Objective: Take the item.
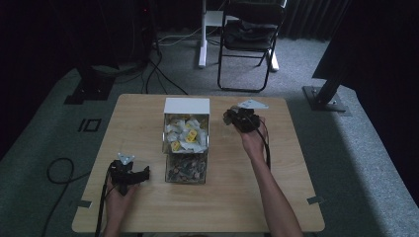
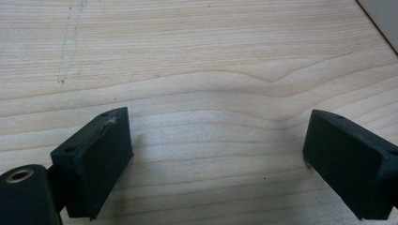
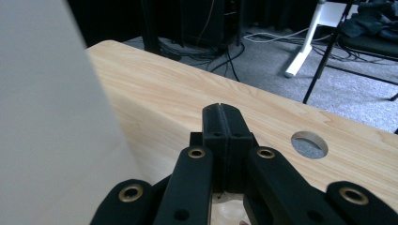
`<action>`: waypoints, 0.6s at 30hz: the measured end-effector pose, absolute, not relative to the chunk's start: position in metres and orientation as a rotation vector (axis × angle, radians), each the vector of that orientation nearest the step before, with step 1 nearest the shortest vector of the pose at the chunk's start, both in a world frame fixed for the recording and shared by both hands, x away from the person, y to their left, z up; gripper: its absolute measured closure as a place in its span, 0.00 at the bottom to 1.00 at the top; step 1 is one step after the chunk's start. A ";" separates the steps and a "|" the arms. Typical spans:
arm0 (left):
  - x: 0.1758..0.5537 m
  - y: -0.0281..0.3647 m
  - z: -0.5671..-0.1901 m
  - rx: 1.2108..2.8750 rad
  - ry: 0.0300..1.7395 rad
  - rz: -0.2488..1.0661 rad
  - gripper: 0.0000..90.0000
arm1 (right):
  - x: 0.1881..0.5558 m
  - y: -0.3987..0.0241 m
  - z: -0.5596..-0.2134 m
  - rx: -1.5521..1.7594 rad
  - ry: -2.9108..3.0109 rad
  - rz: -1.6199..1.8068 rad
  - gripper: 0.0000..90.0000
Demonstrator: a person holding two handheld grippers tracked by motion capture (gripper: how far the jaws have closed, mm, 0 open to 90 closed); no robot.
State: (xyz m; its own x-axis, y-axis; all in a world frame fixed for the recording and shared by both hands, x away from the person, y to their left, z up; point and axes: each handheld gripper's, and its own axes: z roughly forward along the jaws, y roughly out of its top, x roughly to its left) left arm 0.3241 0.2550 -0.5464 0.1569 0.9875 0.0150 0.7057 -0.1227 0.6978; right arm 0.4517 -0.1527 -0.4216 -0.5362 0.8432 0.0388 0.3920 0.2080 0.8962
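Wooden tabletop [image 1: 237,197], square, rounded corners, grey carpet all round.

Centre of it: a clear box [image 1: 186,143] with a white panel at its far end. Two compartments. The far one holds pale packets [image 1: 185,133], some with yellow on them; the near one holds a heap of small dark brownish pieces [image 1: 186,169] (too small to tell what they are).

Left tool [image 1: 129,174]: in the person's left hand, low over the tabletop near its front left corner, to the left of the box's near compartment and apart from it. In the left gripper view its jaws stand wide apart, bare wood grain [image 2: 206,84] between them, nothing held. A pale edge [image 2: 382,18] cuts the top right corner of that view.

Right tool [image 1: 240,118]: in the person's right hand, to the right of the box, level with the far compartment, close beside it; contact cannot be told from above. Grey three-cornered plate [image 1: 253,104] on top. In the right gripper view the right tool [image 3: 220,136] has its jaws pressed together, pad to pad, nothing between them. A white wall [image 3: 47,117] of the box fills that view's left side, just beside the jaws. Round hole [image 3: 309,145] in the tabletop ahead to the right.

Beyond the tabletop: a black folding chair [image 1: 249,42], a white post [image 1: 202,34], black cables [image 1: 158,74] across the carpet.
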 end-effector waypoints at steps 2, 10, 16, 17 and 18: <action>0.324 0.255 -0.546 1.892 1.605 0.669 0.10 | 0.454 -0.152 -0.422 1.149 2.027 1.287 1.00; 0.324 0.255 -0.546 1.892 1.605 0.669 0.10 | 0.474 -0.150 -0.426 1.188 2.031 1.262 0.82; 0.324 0.255 -0.546 1.891 1.605 0.669 0.10 | 0.475 -0.152 -0.430 1.230 1.986 1.251 0.47; 0.324 0.255 -0.546 1.892 1.605 0.669 0.10 | 0.473 -0.153 -0.430 1.227 1.989 1.256 0.44; 0.324 0.255 -0.546 1.892 1.605 0.669 0.10 | 0.471 -0.154 -0.431 1.225 1.987 1.252 0.43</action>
